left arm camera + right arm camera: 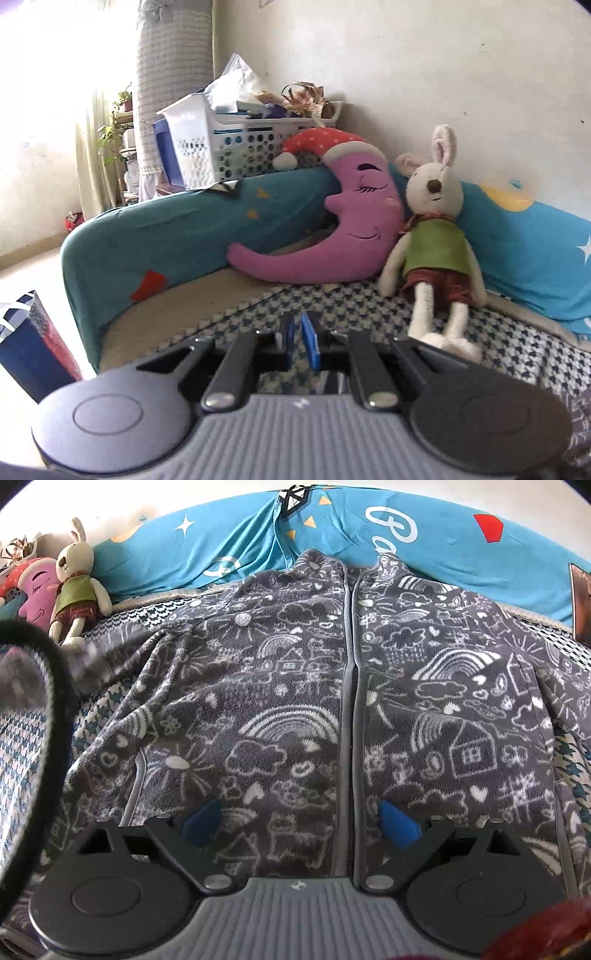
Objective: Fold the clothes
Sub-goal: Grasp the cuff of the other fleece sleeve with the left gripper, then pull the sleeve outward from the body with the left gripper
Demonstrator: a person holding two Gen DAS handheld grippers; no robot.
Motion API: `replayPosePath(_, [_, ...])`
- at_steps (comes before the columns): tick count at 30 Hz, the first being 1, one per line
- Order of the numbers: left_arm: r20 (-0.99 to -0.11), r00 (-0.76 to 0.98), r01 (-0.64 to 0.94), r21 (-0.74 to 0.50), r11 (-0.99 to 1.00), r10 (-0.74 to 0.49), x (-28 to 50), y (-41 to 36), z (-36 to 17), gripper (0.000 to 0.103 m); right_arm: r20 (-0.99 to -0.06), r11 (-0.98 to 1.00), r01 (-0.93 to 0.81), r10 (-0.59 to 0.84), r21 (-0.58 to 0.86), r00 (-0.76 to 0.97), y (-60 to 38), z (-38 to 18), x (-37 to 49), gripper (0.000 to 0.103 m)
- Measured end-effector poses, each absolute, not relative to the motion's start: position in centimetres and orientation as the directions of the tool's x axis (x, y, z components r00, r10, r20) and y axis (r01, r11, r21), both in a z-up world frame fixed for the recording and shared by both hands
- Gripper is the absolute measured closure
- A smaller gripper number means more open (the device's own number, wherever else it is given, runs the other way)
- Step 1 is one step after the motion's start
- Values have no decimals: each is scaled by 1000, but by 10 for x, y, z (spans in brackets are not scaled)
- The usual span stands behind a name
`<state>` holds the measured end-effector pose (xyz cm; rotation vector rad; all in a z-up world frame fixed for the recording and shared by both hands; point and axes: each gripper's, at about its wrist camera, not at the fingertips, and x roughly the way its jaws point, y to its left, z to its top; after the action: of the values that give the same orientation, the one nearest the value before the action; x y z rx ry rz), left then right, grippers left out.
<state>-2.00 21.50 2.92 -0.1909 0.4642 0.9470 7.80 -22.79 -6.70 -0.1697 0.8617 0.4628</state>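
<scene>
A: Grey fleece jacket point(295, 701) spread front-up on the houndstooth blanket point(22, 738), collar toward the blue cushion point(461, 565), front zipped shut down the middle

B: And the right gripper point(301, 821)?

A: Hovering over the hem end of the jacket, blue pads point(399, 827) spread wide either side of the zip line, gripping nothing

B: Left gripper point(300, 341)?

A: Off past the jacket's left sleeve, aimed at the stuffed rabbit point(436, 236) and the purple moon pillow point(332, 229); pads nearly pressed together, only a thin slit between. Cannot tell whether any cloth is pinched there; none showing between the tips

B: Handling?

A: Probably light and floppy. Thick pile, so soft and a bit grabby, unlikely to slide out of the pads. No stiffness except along the zip and the bound edges, so sagging likely wherever unsupported

B: Where to take hold?

A: Best guess: at the grey trim of the hem corner or the shoulder seam, pinching a firm edge, not the middle of a panel. Left sleeve already bunched beside the jacket body, looking blurred near the rabbit, so worth smoothing before folding inward

B: Risk?

A: Picking up the blanket along with the fleece if pinching too deep
</scene>
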Motion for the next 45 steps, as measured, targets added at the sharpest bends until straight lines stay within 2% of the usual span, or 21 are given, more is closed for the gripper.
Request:
replayPosePath(6, [-532,493,-801,31,598,688,-28,222,18,95,-762,887,-460,325,40,560,-229,-66,79,7])
replayPosePath(10, [-569,518,-780,-6,626,639,-26,227,13,91,-759,884,-466,324,31,565,-229,-67,77,7])
replayPosePath(12, [-594,524,-768,-21,640,610,-24,231,8,83,-758,883,-469,326,30,566,-229,-67,77,7])
replayPosePath(14, [-625,523,-762,-37,647,580,-22,236,2,69,-757,883,-468,325,29,567,-228,-67,76,7])
replayPosePath(17, [-677,517,-756,-75,650,523,-20,246,-10,59,-758,885,-465,321,26,568,-226,-67,75,7])
replayPosePath(21, [-730,502,-756,-111,645,463,-16,254,-26,54,-759,884,-467,320,24,567,-226,-68,76,7])
replayPosePath(29, [-774,450,-759,-69,647,445,-3,252,-49,30,-759,882,-471,323,24,565,-227,-68,77,7])
replayPosePath(33, [-792,426,-760,-52,648,436,3,250,-59,29,-759,883,-468,321,23,567,-225,-68,76,7])
replayPosePath(36, [-799,417,-757,-41,652,434,7,247,-66,35,-759,886,-463,317,23,569,-223,-68,75,7])
replayPosePath(38, [-795,411,-748,-14,664,447,8,243,-67,60,-759,887,-461,315,23,570,-222,-68,75,7])
replayPosePath(39, [-791,409,-741,3,671,455,9,241,-67,64,-759,887,-460,315,23,570,-222,-68,75,7])
replayPosePath(43, [-774,413,-735,28,678,480,7,234,-65,95,-760,887,-460,315,22,569,-222,-68,74,6])
replayPosePath(45, [-773,414,-741,22,671,481,3,230,-62,95,-760,887,-461,315,22,569,-222,-68,74,6])
